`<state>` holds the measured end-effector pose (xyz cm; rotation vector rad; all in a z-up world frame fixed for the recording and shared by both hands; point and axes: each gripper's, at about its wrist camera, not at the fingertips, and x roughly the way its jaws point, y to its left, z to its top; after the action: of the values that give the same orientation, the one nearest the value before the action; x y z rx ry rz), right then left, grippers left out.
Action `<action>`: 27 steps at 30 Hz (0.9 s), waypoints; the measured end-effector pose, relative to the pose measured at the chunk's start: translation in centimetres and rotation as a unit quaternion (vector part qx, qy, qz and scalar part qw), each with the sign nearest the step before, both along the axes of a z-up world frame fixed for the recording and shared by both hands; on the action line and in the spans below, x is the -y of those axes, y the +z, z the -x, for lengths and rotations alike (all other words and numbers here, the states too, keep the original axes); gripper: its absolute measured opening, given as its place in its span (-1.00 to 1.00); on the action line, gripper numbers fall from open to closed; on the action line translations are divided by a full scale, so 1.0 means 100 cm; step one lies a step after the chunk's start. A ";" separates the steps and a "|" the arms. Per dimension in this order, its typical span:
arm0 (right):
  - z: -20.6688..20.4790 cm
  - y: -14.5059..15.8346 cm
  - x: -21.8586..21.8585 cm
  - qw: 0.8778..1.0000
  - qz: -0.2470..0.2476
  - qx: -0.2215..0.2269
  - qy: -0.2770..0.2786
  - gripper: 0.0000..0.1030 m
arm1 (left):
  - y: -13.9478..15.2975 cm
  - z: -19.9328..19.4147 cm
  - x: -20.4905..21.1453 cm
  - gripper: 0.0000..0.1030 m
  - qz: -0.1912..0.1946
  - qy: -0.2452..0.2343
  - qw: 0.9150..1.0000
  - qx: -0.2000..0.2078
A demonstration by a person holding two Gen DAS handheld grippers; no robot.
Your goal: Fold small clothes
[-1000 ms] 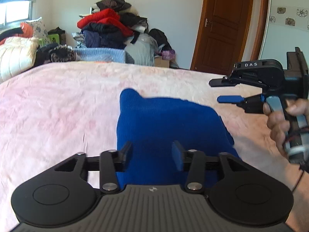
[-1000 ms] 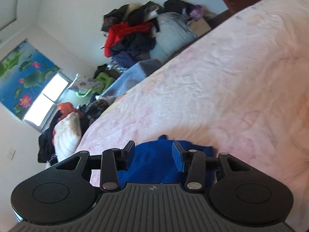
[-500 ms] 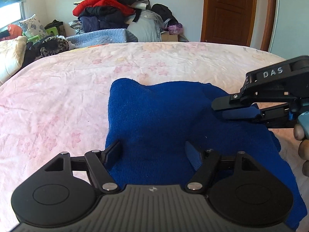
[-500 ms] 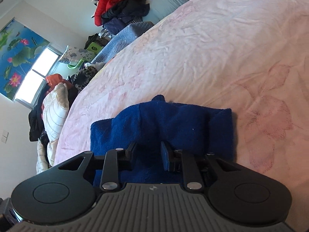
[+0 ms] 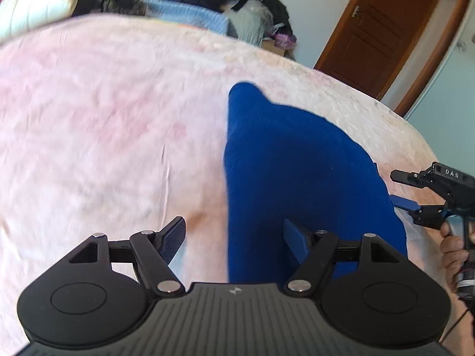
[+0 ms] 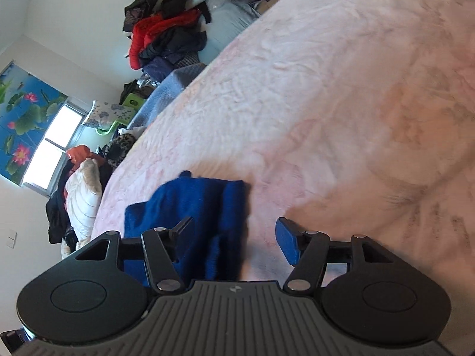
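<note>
A folded blue knit garment lies on the pink bed cover; it also shows in the right wrist view. My left gripper is open above the garment's near left edge, holding nothing. My right gripper is open above the garment's right edge, also empty. The right gripper also shows at the right of the left wrist view, beside the garment, held by a hand.
A pile of clothes stands beyond the bed's far end. Pillows and bedding lie by the window. A brown door is at the back right. The bed cover stretches wide to the right.
Both grippers have opened wider and pulled back from the garment. The left one has shifted left, the right one right and away. The garment lies released on the bed.
</note>
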<state>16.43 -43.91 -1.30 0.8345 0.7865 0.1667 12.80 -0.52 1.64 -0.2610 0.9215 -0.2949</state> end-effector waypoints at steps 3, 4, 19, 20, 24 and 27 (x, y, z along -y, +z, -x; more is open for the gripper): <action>-0.003 -0.003 -0.004 1.000 -0.012 0.003 0.018 0.23 | -0.010 0.011 -0.020 0.42 0.063 -0.007 0.998 -0.009; -0.007 -0.003 -0.008 0.999 -0.018 0.003 0.030 0.29 | -0.013 0.013 -0.024 0.44 0.097 -0.017 0.995 -0.018; -0.063 -0.012 -0.061 0.995 -0.038 -0.009 0.095 -0.57 | -0.058 0.011 -0.020 -0.60 0.282 -0.034 0.946 -0.157; -0.061 -0.013 -0.060 0.995 -0.043 -0.007 0.093 -0.57 | -0.057 0.012 -0.021 -0.62 0.281 -0.035 0.946 -0.156; -0.059 -0.010 -0.059 0.995 -0.049 -0.010 0.089 -0.57 | -0.047 0.015 -0.019 -0.67 0.272 -0.043 0.951 -0.142; -0.057 -0.004 -0.060 0.995 -0.044 -0.010 0.092 -0.57 | -0.040 0.013 -0.021 -0.70 0.282 -0.048 0.949 -0.133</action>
<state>22.15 -37.90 -1.69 0.8477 0.8793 0.3589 11.48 1.58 -2.40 -0.8006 1.1048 -0.6264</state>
